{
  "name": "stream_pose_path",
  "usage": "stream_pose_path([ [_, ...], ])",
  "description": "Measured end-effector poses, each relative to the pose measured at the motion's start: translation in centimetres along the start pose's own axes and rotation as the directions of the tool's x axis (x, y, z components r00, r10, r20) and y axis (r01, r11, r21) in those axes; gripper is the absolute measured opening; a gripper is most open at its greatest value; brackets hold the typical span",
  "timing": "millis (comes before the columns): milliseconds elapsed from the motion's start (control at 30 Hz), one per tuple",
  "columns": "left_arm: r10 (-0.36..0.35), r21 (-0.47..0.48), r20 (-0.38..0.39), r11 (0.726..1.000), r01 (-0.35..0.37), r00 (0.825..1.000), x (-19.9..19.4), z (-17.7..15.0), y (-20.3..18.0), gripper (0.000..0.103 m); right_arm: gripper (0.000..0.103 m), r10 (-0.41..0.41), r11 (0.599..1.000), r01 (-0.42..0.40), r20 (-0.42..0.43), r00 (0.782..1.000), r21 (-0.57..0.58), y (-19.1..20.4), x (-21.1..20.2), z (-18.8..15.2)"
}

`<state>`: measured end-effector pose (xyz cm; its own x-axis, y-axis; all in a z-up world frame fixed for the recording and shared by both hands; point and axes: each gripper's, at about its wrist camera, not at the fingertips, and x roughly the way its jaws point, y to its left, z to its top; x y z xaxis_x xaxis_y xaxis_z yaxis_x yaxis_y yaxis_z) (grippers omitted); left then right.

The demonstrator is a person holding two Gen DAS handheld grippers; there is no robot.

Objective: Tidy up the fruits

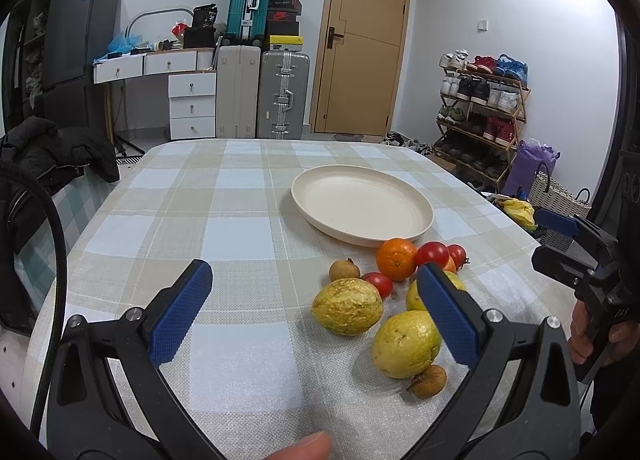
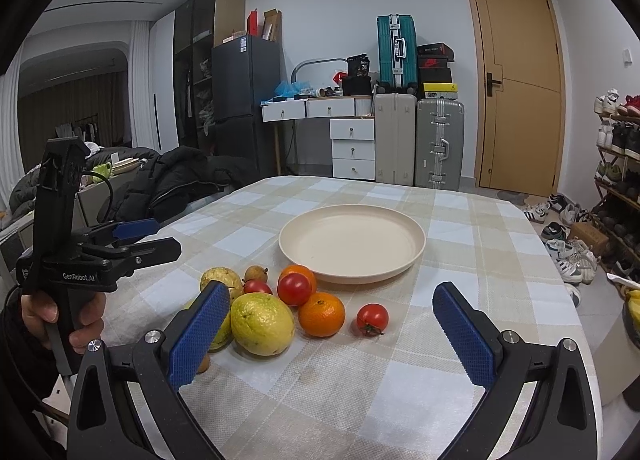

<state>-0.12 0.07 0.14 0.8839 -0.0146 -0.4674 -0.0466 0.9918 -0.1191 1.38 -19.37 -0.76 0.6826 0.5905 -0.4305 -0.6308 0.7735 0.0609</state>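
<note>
Left wrist view, fruits: yellow-green guavas [image 1: 346,312], orange mandarins [image 1: 396,258], red tomatoes [image 1: 432,254] and small brown longans [image 1: 344,270] clustered on the checked tablecloth [image 1: 224,219], just beside the plate.
Plate: round cream plastic plate [image 1: 362,203], nothing on it.
Left gripper [image 1: 316,312]: blue-padded fingers spread wide, holding nothing, above the cloth near the guavas.
Right gripper [image 2: 332,336]: fingers spread wide, holding nothing, facing the fruit cluster.

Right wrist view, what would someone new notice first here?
The cluster of fruit at the near edge of the checked tablecloth: yellow-green guavas, oranges and red tomatoes. Just beyond it sits an empty cream plate. Both open grippers, right gripper and left gripper, frame the pile.
</note>
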Motion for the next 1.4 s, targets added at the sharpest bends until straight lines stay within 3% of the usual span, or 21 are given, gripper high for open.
stream_pose_path([
  [1400, -0.002, -0.005, -0.005, 1.0, 0.002, 1.0, 0.31, -0.09, 0.22, 0.102, 0.103, -0.01, 1.0, 0.01, -0.002, 1.0, 0.0, -0.13, 0.29, -0.16],
])
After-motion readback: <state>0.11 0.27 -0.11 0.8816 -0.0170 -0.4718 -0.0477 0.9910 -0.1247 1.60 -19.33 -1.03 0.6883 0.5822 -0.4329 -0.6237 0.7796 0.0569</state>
